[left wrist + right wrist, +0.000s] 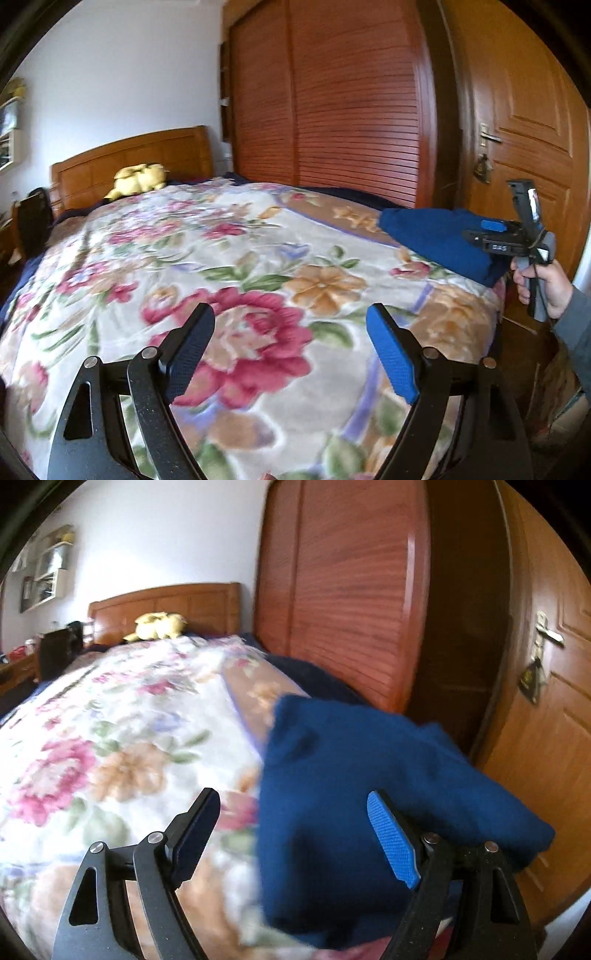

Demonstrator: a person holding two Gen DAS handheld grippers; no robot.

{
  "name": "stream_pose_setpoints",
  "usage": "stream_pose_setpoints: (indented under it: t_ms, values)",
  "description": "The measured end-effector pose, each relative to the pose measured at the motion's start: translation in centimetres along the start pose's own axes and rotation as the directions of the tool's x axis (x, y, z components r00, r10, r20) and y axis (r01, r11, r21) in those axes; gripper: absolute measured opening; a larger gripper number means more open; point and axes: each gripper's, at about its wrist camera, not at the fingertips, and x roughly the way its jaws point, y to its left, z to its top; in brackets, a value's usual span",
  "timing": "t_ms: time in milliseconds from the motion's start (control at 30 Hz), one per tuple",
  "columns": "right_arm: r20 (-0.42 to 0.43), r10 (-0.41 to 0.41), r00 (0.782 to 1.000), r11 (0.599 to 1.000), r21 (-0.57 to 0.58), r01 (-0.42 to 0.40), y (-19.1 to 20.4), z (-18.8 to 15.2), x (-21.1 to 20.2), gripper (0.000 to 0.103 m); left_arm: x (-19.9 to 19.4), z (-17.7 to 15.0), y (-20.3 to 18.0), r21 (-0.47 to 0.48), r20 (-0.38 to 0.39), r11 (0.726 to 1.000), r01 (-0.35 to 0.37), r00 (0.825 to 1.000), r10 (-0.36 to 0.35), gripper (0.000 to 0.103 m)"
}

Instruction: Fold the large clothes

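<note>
1. The left gripper (290,345) hovers over the flowered blanket (229,258) on the bed, jaws spread wide with nothing between them.
2. The right gripper (293,829) is spread just as wide; the folded blue garment (351,775) lies beneath and ahead of it, unpinched.
3. That garment sits at the bed's right edge, near the foot corner, beside the wooden door (546,738).
4. A yellow plush toy (138,179) rests by the headboard (147,155).
</note>
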Motion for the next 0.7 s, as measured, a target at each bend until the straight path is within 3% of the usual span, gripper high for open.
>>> stream_pose_setpoints:
  t_ms: [200, 400, 533, 700]
  values:
    - [0.002, 0.155, 0.988, 0.987, -0.053, -0.155, 8.0, 1.3, -2.3, 0.086, -1.3, -2.1, 3.3, -0.053, 0.005, 0.995, -0.084, 0.996, 0.084, 0.085]
    - [0.007, 0.313, 0.95, 0.947, -0.075, -0.312, 17.0, 1.3, -3.6, 0.09, -1.7, -3.9, 6.3, -0.09, -0.005, 0.976, -0.196, 0.981, 0.196, 0.085]
    - [0.028, 0.378, 0.925, 0.924, -0.071, -0.375, 22.0, 0.9, -4.5, 0.09, -1.8, -5.5, 9.1, -0.152, -0.012, 0.953, -0.261, 0.965, 0.262, 0.085]
    - [0.072, 0.406, 0.911, 0.913, -0.056, -0.403, 26.5, -1.4, -3.3, 0.09, -1.5, -7.4, 11.8, -0.191, -0.031, 0.92, -0.342, 0.939, 0.342, 0.085]
